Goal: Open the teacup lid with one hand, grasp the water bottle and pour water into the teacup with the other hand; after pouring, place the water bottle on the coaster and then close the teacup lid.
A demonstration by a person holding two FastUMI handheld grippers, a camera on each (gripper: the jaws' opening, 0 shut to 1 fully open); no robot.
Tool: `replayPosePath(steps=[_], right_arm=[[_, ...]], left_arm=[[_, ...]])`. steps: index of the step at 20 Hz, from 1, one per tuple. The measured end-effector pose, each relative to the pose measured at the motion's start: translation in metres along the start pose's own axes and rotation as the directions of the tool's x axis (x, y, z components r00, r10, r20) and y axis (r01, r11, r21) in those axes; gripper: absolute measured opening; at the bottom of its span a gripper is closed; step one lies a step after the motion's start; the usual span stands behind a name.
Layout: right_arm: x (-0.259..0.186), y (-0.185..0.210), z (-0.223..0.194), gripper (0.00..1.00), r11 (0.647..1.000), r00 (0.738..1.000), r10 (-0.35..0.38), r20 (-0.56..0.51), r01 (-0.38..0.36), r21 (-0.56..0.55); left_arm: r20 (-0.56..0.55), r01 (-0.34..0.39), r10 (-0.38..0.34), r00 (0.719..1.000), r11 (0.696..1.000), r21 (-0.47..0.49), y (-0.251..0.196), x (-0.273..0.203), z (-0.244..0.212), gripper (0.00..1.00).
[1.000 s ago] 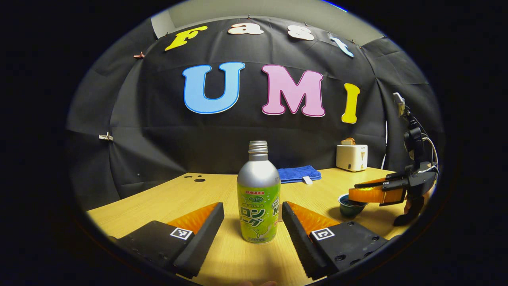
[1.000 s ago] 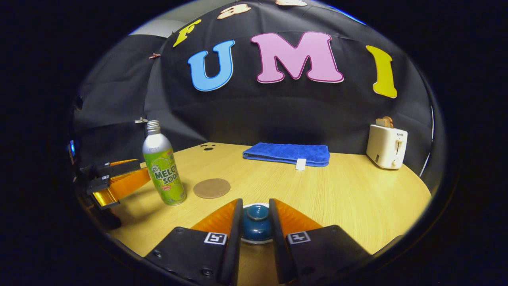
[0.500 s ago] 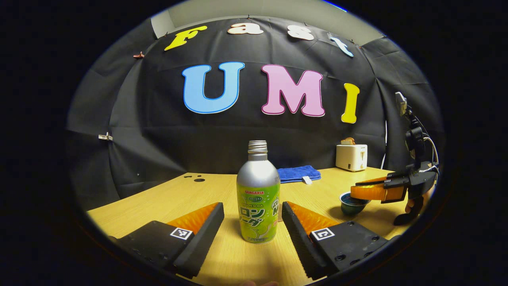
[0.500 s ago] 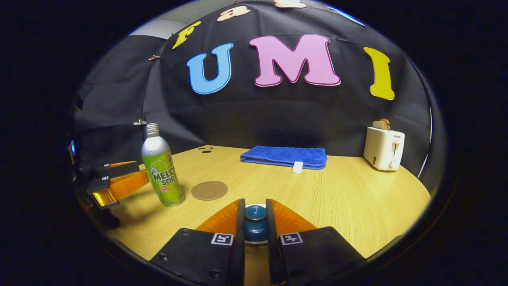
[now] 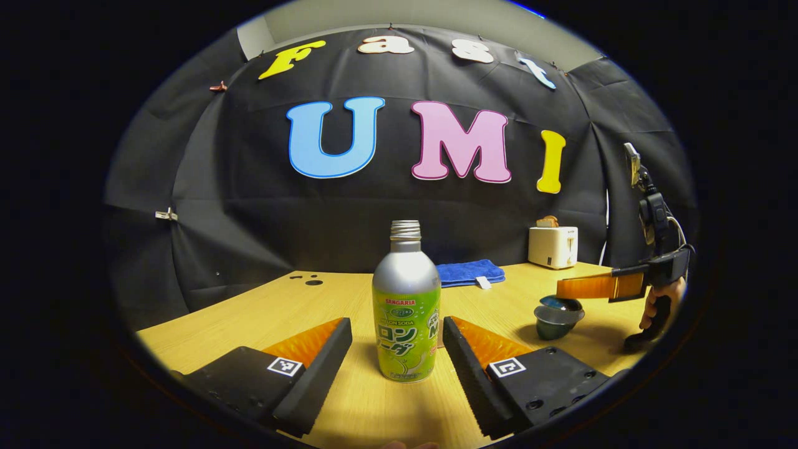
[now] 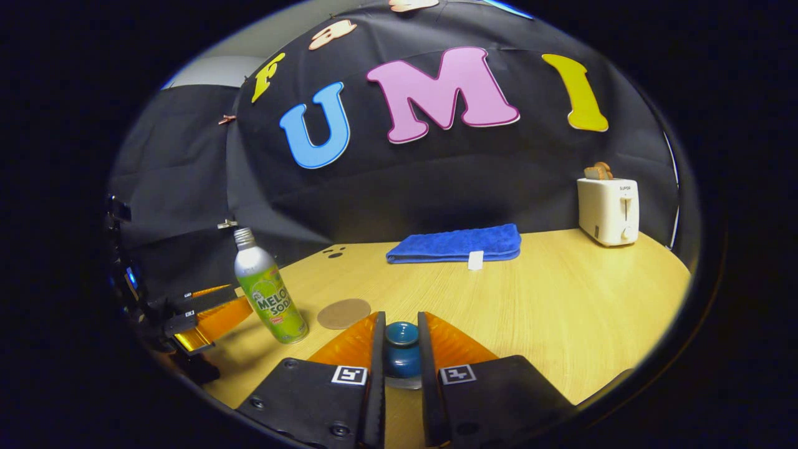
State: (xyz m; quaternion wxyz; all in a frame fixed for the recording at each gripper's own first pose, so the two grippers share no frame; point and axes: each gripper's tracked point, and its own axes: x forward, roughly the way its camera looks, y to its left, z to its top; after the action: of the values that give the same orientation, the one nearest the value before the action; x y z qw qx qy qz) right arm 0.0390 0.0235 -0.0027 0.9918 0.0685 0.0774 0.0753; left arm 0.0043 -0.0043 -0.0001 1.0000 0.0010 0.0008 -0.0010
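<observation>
Lifted since a second ago, the teacup lid [image 6: 401, 349] hangs pinched in the right gripper [image 6: 401, 374] above the teacup [image 5: 553, 321].
Carry it clear; left gripper [image 5: 397, 349], jaws wide, should close on the water bottle [image 5: 406, 312].

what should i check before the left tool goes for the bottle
1. Lid gripped by right tool: ok, both fingers press its knob.
2. Lid off the cup: ok, in the left gripper view it hangs tilted just above the rim.
3. Left tool open around the bottle: ok, a finger on each side, neither touching.
4. Bottle upright on the table: ok.
5. Bottle cap off: ok, bare threads show at the neck.
6. Coaster free for later: ok, nothing on it, beside the bottle.
7. Water level in bottle: cannot tell.
</observation>
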Motion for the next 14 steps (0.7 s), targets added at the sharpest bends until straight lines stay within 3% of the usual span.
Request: replayPosePath(steps=[5,13,14], right_arm=[[-0.03,-0.035,0.022,0.27,0.987,0.992,-0.109,0.068,0.116,-0.11],[-0.053,-0.074,0.023,0.28,0.982,0.986,-0.148,0.079,0.156,-0.109],[-0.056,-0.078,0.023,0.28,0.981,0.985,-0.154,0.082,0.162,-0.105]], left_arm=[[-0.002,0.033,-0.033,0.999,0.999,0.007,-0.01,0.009,0.0,0.93],[-0.02,0.004,-0.004,1.0,0.999,0.034,-0.014,0.041,-0.002,0.94],[-0.025,0.019,-0.017,1.0,0.999,0.044,-0.018,0.042,-0.001,0.89]])
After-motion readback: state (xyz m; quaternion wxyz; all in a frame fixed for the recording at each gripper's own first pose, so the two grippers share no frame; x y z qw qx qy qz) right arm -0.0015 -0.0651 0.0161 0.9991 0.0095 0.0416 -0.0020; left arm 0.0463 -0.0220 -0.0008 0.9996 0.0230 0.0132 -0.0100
